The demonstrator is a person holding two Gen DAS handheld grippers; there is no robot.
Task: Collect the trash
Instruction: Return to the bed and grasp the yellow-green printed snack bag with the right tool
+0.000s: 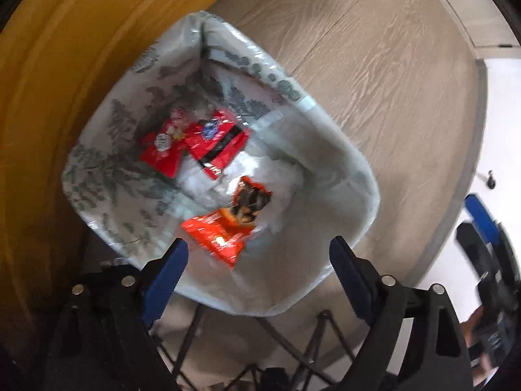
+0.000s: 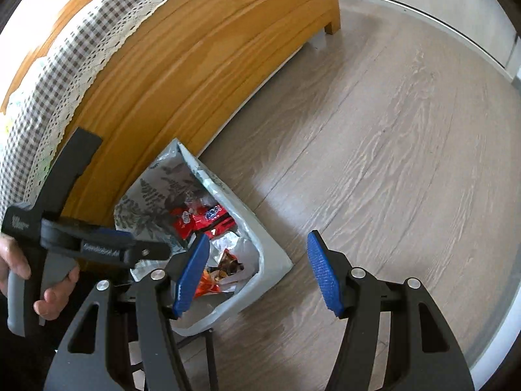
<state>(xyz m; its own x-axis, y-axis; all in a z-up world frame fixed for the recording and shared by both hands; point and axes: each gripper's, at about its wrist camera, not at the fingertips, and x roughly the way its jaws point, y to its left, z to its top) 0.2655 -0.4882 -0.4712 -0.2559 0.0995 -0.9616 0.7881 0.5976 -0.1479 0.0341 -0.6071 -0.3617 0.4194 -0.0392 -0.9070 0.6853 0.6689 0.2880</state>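
Trash bin (image 1: 342, 176): lined, against wooden cabinet (image 2: 195, 75); red wrappers (image 1: 202, 143) inside. Left tool (image 1: 257, 273) wide above bin; right tool (image 2: 260, 273) wide, empty, over bin's floor-side rim.

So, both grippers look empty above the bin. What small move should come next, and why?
Probably lift the left gripper up and away from the trash bin. Its jaws stand open and hold nothing, and the red wrappers and the orange wrapper already lie inside. The right gripper is open and empty too, so both can likely go and look for more trash.
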